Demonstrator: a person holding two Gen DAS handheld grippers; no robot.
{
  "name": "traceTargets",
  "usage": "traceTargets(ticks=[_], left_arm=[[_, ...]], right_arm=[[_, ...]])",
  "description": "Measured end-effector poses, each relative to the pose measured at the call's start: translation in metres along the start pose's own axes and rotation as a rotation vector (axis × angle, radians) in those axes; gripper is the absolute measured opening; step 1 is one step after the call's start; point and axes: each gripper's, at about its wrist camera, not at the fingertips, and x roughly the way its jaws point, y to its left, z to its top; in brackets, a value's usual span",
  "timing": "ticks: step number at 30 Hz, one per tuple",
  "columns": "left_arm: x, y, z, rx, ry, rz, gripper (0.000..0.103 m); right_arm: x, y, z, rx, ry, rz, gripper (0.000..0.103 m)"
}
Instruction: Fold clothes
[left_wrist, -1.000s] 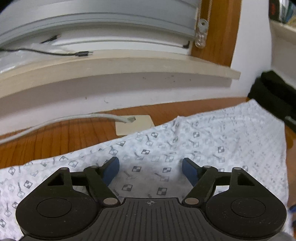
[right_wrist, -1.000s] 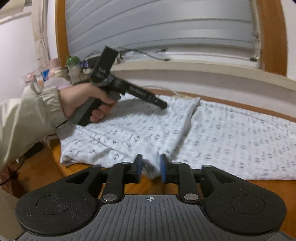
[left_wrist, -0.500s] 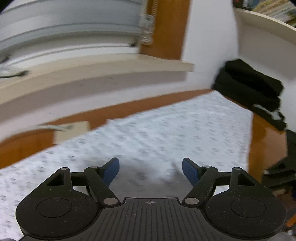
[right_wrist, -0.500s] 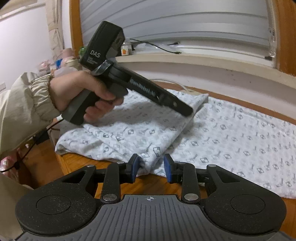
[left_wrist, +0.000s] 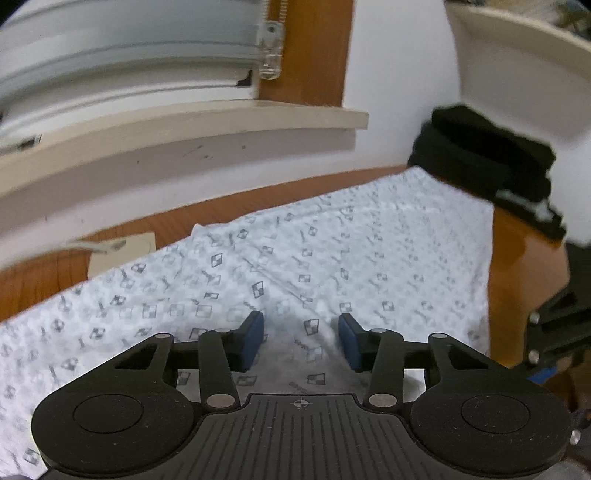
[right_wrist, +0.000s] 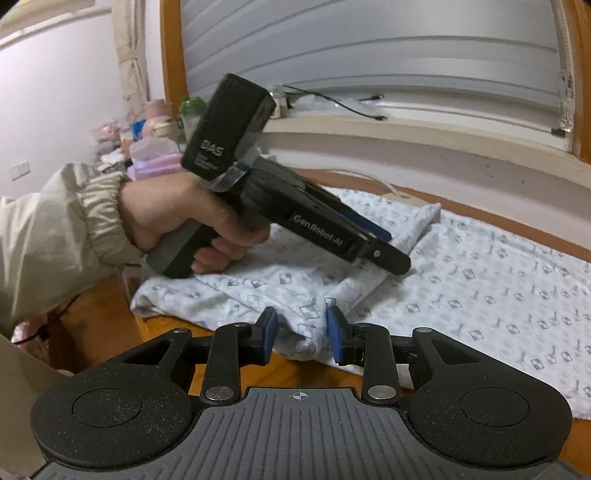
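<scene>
Wooden table (left_wrist: 517, 258); patterned white garment (left_wrist: 332, 266) spread across it; folded black clothes (left_wrist: 487, 166) at its far corner.

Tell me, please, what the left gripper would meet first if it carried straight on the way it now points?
Most likely the patterned white garment lying on the wooden table: the left gripper tilts down at it, jaws having just been closing, with fabric bunched between them.

Soft, even indoor light, no hard glare. The left gripper (left_wrist: 301, 338) throws a dim grey shadow on the cloth (left_wrist: 332, 258) between and just ahead of its fingers. That view is smeared by motion: the sill (left_wrist: 184, 125) and black bundle (left_wrist: 487, 166) far ahead are blurred. The right view is sharper, though the clutter far ahead-left is soft. Both fisheyes bow straight lines and darken at the corners.
</scene>
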Motion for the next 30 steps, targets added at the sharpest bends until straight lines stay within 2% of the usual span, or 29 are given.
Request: traceTargets(ticks=[5, 11, 13, 14, 15, 17, 24, 28, 30], left_arm=[[-0.011, -0.009, 0.006, 0.022, 0.003, 0.093, 0.057], [-0.022, -0.035, 0.009, 0.069, 0.064, 0.004, 0.049], [-0.017, -0.04, 0.004, 0.113, 0.086, 0.021, 0.029], [-0.017, -0.039, 0.001, 0.118, 0.087, 0.024, 0.028], [-0.017, -0.037, -0.001, 0.117, 0.084, 0.024, 0.027], [-0.017, -0.032, -0.004, 0.109, 0.079, 0.019, 0.027], [-0.018, -0.014, -0.009, 0.073, 0.062, -0.019, 0.028], [-0.018, -0.01, -0.012, 0.06, 0.039, -0.033, 0.028], [-0.019, -0.009, -0.013, 0.051, 0.03, -0.041, 0.028]], right_arm=[[0.001, 0.005, 0.003, -0.01, -0.011, -0.008, 0.031], [0.001, 0.011, 0.002, -0.031, -0.015, -0.043, 0.032], [0.0, 0.011, 0.003, -0.035, -0.016, -0.04, 0.032], [0.0, 0.01, 0.003, -0.037, -0.016, -0.037, 0.033], [-0.002, 0.009, 0.002, -0.043, -0.015, -0.034, 0.033], [-0.007, 0.005, 0.002, -0.049, -0.019, -0.026, 0.045], [-0.021, -0.024, 0.011, -0.057, -0.029, -0.045, 0.046], [-0.018, -0.041, 0.016, -0.035, -0.042, -0.046, 0.045], [-0.008, -0.045, 0.016, -0.044, -0.016, -0.039, 0.045]])
